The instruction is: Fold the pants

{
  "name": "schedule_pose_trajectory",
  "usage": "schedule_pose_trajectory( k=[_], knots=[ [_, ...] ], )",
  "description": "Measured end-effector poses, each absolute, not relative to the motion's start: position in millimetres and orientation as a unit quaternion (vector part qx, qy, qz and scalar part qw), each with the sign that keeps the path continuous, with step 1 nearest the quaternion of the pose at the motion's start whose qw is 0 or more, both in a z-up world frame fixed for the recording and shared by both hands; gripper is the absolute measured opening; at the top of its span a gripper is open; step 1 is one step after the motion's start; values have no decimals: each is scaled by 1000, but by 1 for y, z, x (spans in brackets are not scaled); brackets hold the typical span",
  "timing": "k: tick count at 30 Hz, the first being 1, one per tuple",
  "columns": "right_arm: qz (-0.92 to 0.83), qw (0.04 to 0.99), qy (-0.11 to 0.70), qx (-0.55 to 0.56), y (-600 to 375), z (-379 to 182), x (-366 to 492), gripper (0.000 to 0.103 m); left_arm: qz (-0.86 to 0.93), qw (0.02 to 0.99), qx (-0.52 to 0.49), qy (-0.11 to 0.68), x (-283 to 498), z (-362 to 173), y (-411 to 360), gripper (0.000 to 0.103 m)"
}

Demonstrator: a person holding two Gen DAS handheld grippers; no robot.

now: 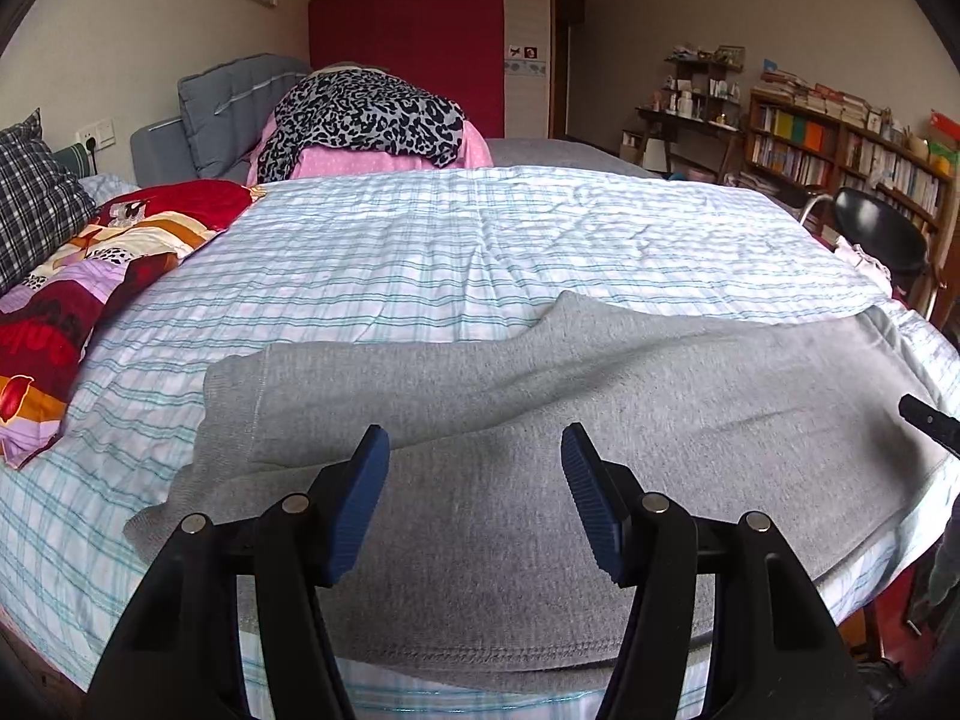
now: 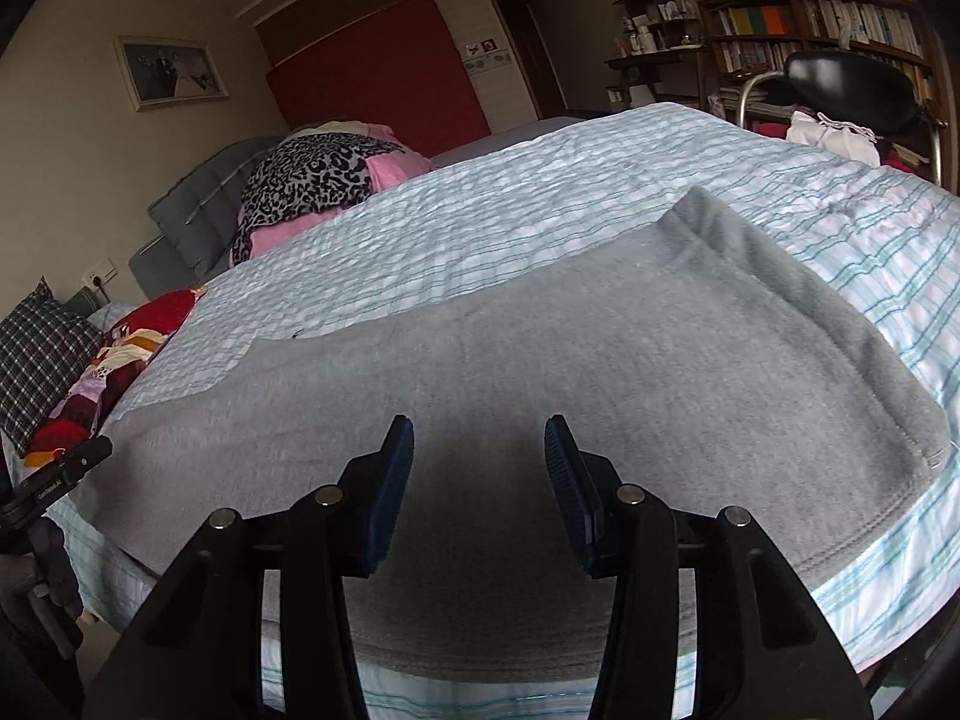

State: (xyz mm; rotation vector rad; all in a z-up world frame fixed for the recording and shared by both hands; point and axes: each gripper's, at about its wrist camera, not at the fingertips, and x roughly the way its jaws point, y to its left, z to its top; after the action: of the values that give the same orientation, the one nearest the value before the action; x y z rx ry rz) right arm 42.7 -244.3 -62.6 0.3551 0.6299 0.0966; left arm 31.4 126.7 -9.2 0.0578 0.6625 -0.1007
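Note:
Grey pants (image 1: 540, 396) lie along the near edge of a bed with a white and blue checked sheet (image 1: 456, 240). They are folded lengthwise, one leg on the other, cuffs at the left. My left gripper (image 1: 474, 450) hovers above the middle of the pants, open, nothing between its blue pads. In the right wrist view the pants (image 2: 600, 360) show their waist end at the right. My right gripper (image 2: 479, 441) hangs over the cloth near the bed's edge, open and empty. The tip of the right gripper's finger (image 1: 930, 423) shows at the right edge of the left wrist view.
A red patterned quilt (image 1: 78, 300) and a plaid pillow (image 1: 30, 204) lie at the left of the bed. A leopard-print cloth on pink bedding (image 1: 366, 120) sits at the far side. A black chair (image 1: 882, 228) and bookshelves (image 1: 840, 144) stand at the right.

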Motion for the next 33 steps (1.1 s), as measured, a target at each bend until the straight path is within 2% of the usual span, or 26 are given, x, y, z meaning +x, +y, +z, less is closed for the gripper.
schedule_pose_trajectory(
  k=[2,4,14,18,30,31,33],
  knots=[
    [73,934,313,155,-223,-61,50,48,-52,943,34,327,33,-13,123,60],
    [95,933,317,139,-203,-60,57,56,-56,942,38,330,34,-16,120,60],
    [185,913,358,68,-116,-71,71,58,-52,936,64,341,38,-34,115,60],
    [201,910,359,40,-94,-75,69,68,-52,935,72,344,37,-39,114,60],
    [208,909,361,-14,-73,-87,56,74,-58,926,101,359,31,-57,104,60],
    [209,909,361,-15,-73,-88,55,74,-58,925,103,360,30,-59,103,60],
    [209,909,360,-20,-74,-89,52,74,-62,924,107,361,29,-61,102,68]
  ],
)
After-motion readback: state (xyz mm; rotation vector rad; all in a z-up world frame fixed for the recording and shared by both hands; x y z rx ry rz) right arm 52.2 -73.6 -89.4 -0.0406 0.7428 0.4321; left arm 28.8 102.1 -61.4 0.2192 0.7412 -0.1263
